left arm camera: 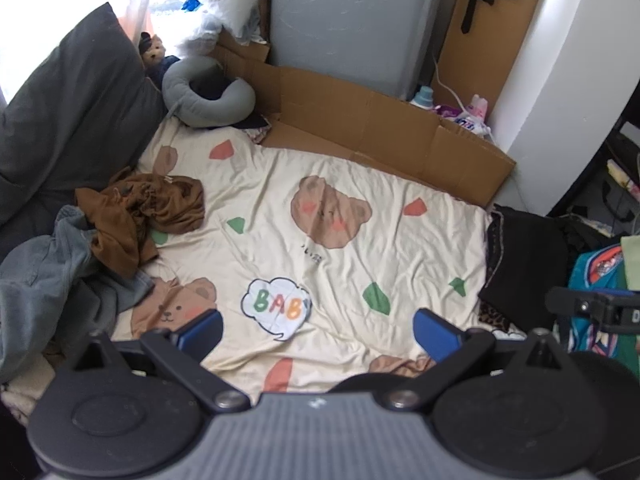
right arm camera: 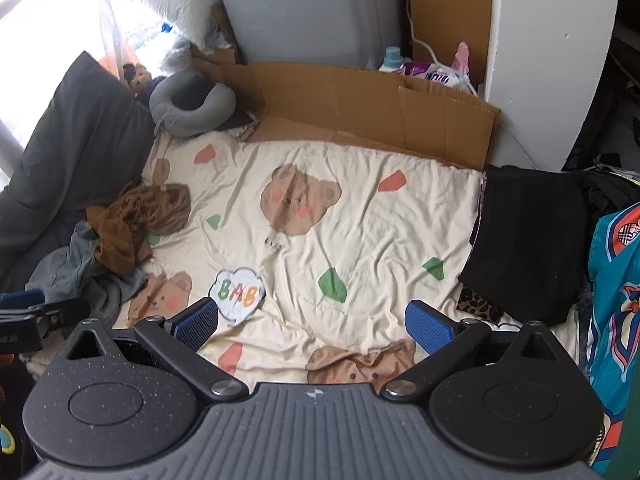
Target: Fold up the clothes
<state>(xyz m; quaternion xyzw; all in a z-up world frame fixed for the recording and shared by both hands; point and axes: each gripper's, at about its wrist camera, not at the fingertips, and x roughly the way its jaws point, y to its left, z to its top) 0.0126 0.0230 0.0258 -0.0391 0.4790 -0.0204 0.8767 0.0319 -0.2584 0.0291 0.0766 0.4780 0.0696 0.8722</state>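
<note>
A crumpled brown garment point(left arm camera: 148, 212) lies at the left of a cream bear-print bed sheet point(left arm camera: 400, 240), partly on a grey-blue garment point(left arm camera: 48, 276). Both also show in the right wrist view: the brown garment point(right arm camera: 140, 220) and the grey-blue garment point(right arm camera: 80, 272) on the sheet point(right arm camera: 380, 240). A folded black garment point(left arm camera: 524, 264) lies at the sheet's right edge, and also shows in the right wrist view point(right arm camera: 528, 248). My left gripper point(left arm camera: 318, 332) is open and empty above the sheet's near edge. My right gripper point(right arm camera: 312, 326) is open and empty, beside it to the right.
A dark grey pillow point(left arm camera: 68, 120) and a grey neck pillow point(left arm camera: 208, 96) lie at the back left. Flat cardboard point(left arm camera: 380, 128) lines the far side before a grey cabinet point(left arm camera: 352, 20). A white wall corner point(right arm camera: 548, 60) and teal patterned fabric point(right arm camera: 616, 280) stand at the right.
</note>
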